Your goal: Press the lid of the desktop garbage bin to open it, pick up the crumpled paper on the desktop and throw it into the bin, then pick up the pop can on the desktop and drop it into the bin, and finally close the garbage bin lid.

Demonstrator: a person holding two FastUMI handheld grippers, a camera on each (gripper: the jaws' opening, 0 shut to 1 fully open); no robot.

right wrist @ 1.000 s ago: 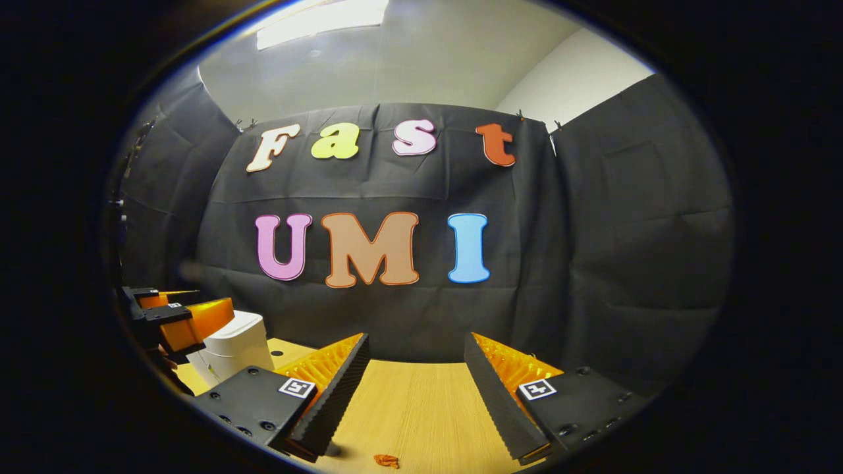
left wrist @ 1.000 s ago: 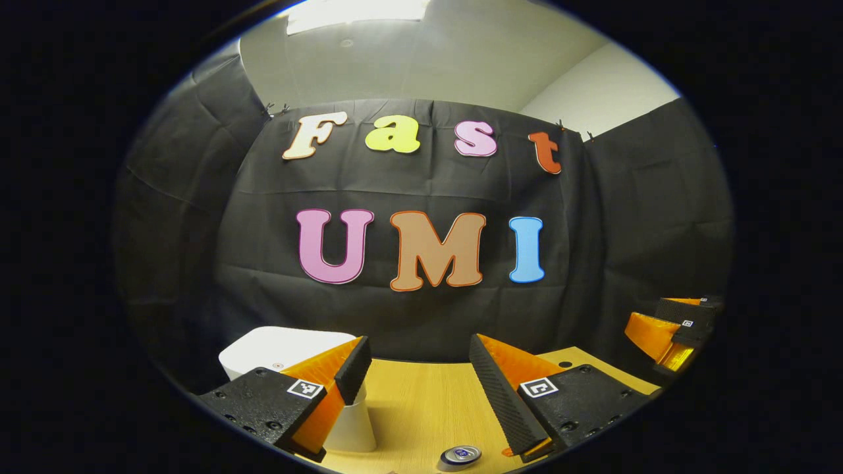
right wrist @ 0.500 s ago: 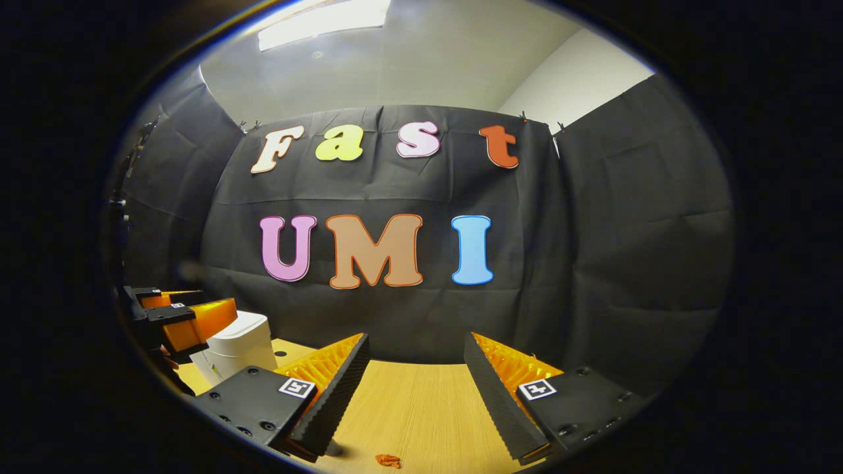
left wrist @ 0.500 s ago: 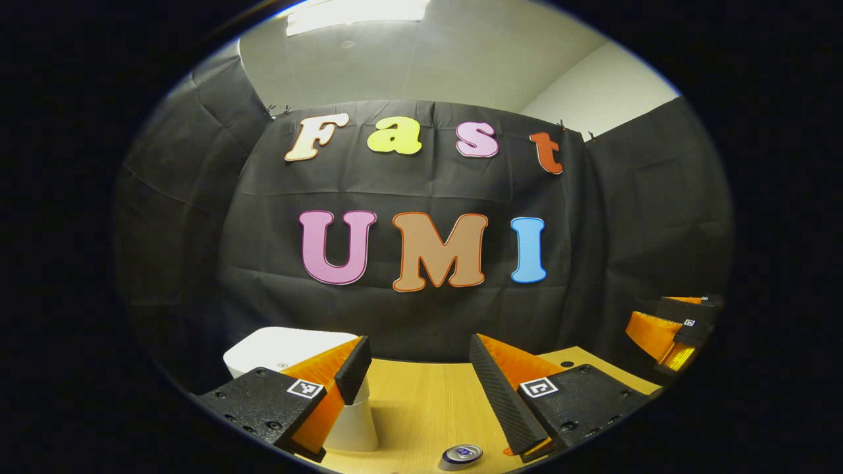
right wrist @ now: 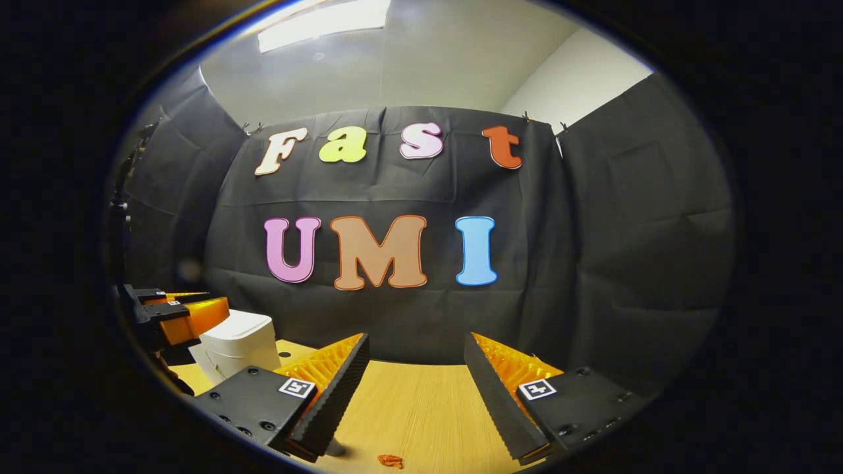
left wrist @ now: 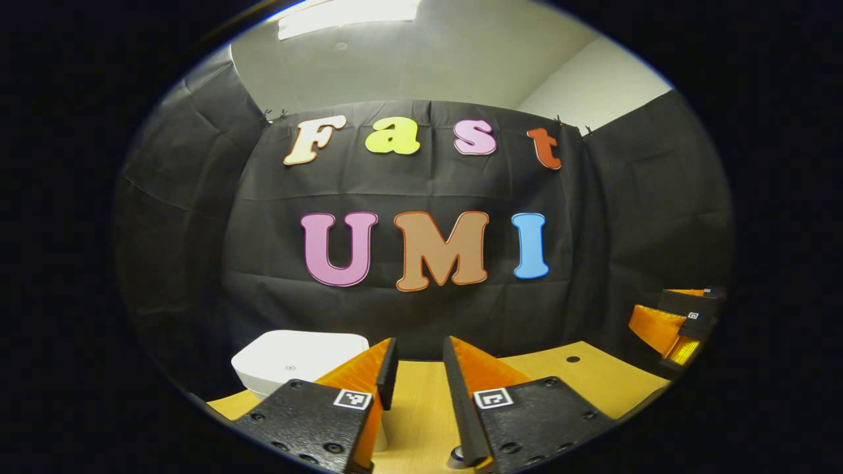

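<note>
The white garbage bin [left wrist: 299, 359] stands at the lower left of the left gripper view with its lid down. My left gripper [left wrist: 419, 342] hangs just right of it, a narrow gap between its fingers and nothing in the gap. The pop can's top [left wrist: 454, 455] peeps out low behind the right finger. In the right gripper view, the bin [right wrist: 237, 339] stands at the far left with the left gripper [right wrist: 178, 309] beside its top. My right gripper [right wrist: 416, 337] stands wide open over the table. A small crumpled orange scrap [right wrist: 390, 461] lies below it.
The wooden table [left wrist: 593, 375] runs back to the black cloth wall and has a small round hole [left wrist: 572, 359] at the right. The right gripper [left wrist: 678, 322] shows at the far right edge of the left gripper view.
My left gripper's fingers have drawn much closer together, and it has shifted so the bin sits nearer the middle and the can is mostly hidden. The right gripper has barely moved.
</note>
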